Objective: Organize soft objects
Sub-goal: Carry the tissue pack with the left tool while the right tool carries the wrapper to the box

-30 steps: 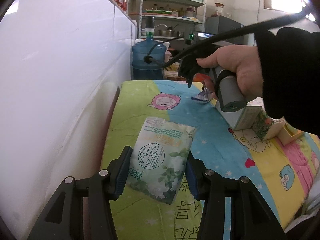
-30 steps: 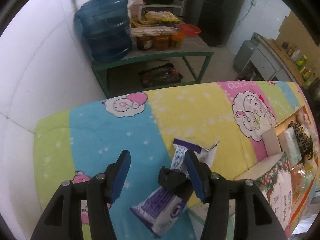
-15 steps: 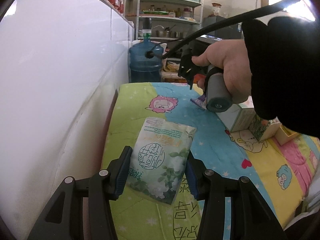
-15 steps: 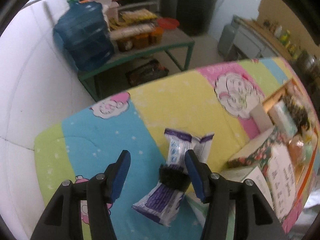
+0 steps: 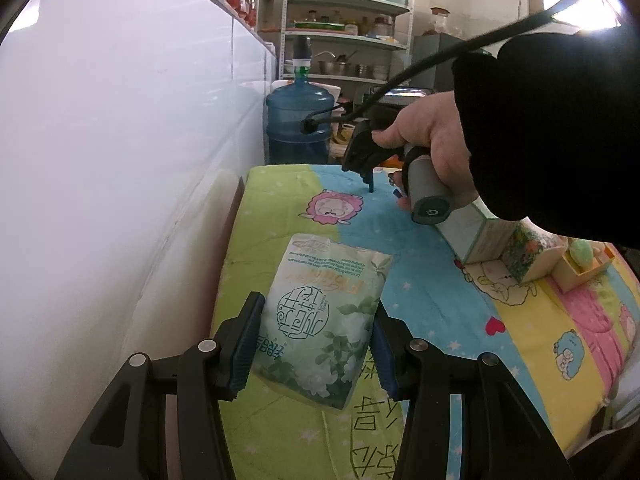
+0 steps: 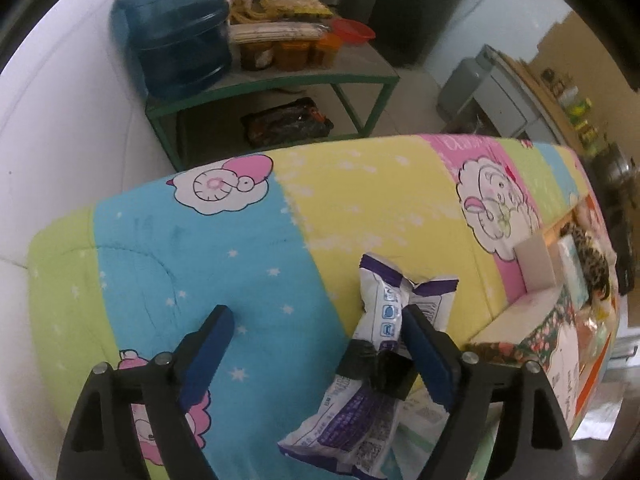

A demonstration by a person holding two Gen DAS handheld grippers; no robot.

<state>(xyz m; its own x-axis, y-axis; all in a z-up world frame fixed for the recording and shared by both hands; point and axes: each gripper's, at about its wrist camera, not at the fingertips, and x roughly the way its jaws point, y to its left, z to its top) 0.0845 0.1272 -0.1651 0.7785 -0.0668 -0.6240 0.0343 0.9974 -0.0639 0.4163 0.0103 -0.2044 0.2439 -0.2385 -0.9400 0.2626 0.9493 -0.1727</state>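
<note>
The left hand-held gripper point(image 5: 316, 340) pinches a white and green tissue pack point(image 5: 322, 320) by its two long edges, both blue pads pressed against the wrapper, so that the pack hangs tilted just above the green stripe of the cartoon-print quilt point(image 5: 276, 216). Ahead of it and to its right, a hand point(image 5: 430, 140) in a black sleeve point(image 5: 552, 128) grips the grey handle of the other tool, fingers pointing down at the blue stripe. The right hand-held gripper point(image 6: 316, 344) is spreading its jaws; a purple and white packet point(image 6: 376, 320) bound round the middle with a black band point(image 6: 372, 364) lies on the quilt between them, close against the right pad, well apart from the left one. Just beyond the right finger stands a floral box point(image 6: 556, 320) holding a leopard-print item and other soft things. Farther out, past the quilt's far edge, a blue water jug point(image 6: 180, 32) sits on a green-framed rack point(image 6: 280, 80).
</note>
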